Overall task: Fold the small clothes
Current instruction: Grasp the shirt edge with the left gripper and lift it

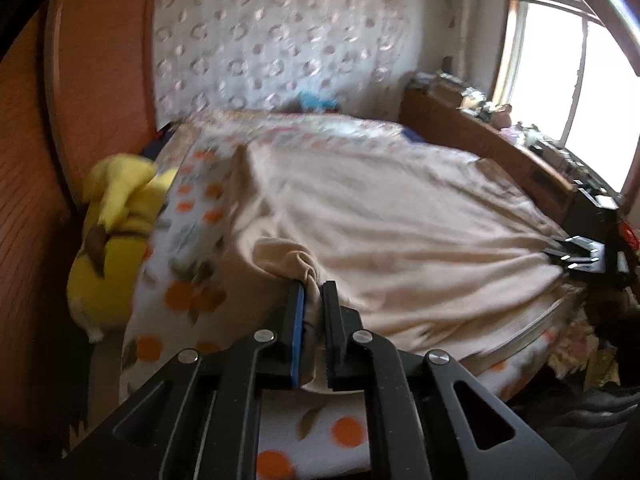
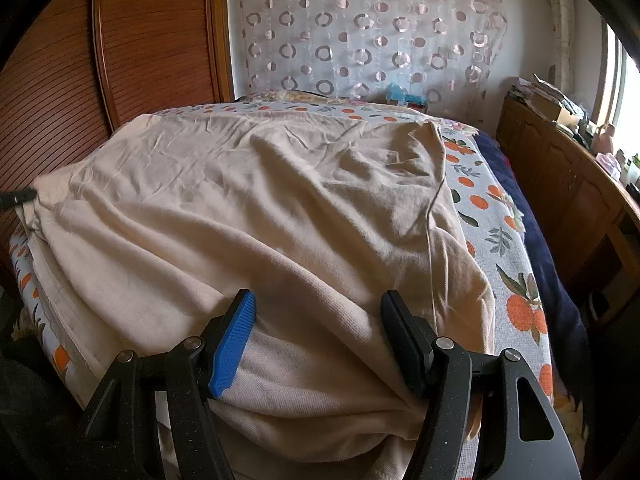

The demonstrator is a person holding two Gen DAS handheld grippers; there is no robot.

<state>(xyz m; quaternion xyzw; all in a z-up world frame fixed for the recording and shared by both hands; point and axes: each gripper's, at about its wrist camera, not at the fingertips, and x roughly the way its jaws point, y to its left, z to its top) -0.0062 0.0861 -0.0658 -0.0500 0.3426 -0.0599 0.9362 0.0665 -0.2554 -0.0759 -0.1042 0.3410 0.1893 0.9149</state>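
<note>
Folding barely begun: wrinkled beige knit garment (image 2: 260, 200) lies spread flat on orange-print bedsheet (image 2: 496, 220), left gripper (image 1: 314, 300) pinching its near corner, right gripper (image 2: 316, 332) gaping over its hem, no fold made

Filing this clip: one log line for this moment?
left gripper: shut on beige garment | right gripper: open over garment | surface: bed

A bed (image 2: 486, 216) covered by a white sheet printed with oranges and leaves carries a wrinkled beige garment (image 2: 256, 208) spread across most of it, with a dark blue cloth (image 2: 536, 240) along its window-side edge.
</note>
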